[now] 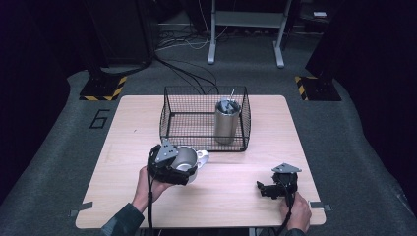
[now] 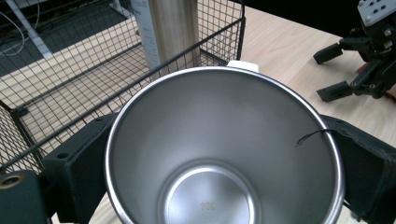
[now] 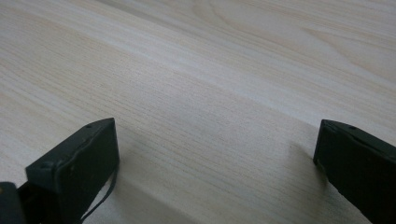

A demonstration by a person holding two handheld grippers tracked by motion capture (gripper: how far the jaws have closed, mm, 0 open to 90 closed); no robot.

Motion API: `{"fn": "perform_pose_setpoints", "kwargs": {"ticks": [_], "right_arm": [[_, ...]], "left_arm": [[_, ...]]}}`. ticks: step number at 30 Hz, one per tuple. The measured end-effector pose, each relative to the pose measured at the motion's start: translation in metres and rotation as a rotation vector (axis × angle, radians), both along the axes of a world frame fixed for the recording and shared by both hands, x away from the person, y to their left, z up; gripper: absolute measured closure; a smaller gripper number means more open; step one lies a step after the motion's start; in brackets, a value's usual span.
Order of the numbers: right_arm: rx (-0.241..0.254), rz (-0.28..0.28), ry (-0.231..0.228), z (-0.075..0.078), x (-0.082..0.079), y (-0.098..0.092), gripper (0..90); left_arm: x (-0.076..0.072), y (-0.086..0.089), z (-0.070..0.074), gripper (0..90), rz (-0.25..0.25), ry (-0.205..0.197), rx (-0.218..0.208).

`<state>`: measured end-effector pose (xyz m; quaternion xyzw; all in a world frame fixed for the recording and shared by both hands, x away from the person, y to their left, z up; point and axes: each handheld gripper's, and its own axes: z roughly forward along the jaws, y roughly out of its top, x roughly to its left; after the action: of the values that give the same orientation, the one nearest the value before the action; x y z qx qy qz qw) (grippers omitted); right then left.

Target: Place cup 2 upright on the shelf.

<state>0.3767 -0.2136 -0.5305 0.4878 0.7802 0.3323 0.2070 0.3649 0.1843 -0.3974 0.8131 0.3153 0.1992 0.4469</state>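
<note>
While clamped by the left gripper [image 1: 173, 168] just before the black wire basket [image 1: 169, 129], open-mouthed shiny steel cup [image 2: 224, 149] held upright for lifting in; right gripper [image 1: 270, 189] parked apart-jawed on pale wooden surface [image 1: 231, 196].

We see the tabletop [image 1: 246, 187] lit from above while the floor and room around it sink into near black, with a purplish cast at the edges. The high view is soft and grainy. In the left gripper view the cup [image 2: 224, 154] shows smooth sheen without harsh glare. In the right gripper view the near black jaws are blurred and throw soft shadows on the wood.
</note>
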Motion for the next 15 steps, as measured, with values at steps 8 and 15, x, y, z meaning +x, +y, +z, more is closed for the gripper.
{"fn": "perform_pose_setpoints", "kwargs": {"ticks": [8, 15], "right_arm": [[0.0, 0.0, 0.0, 0.0, 0.0, 0.0, 0.0], [0.0, 0.0, 0.0, 0.0, 0.0, 0.0, 0.0]], "left_arm": [[0.007, 0.0, 0.011, 6.0, 0.002, -0.008, -0.005], [0.016, 0.003, 0.022, 6.0, 0.014, -0.019, -0.021]]}}
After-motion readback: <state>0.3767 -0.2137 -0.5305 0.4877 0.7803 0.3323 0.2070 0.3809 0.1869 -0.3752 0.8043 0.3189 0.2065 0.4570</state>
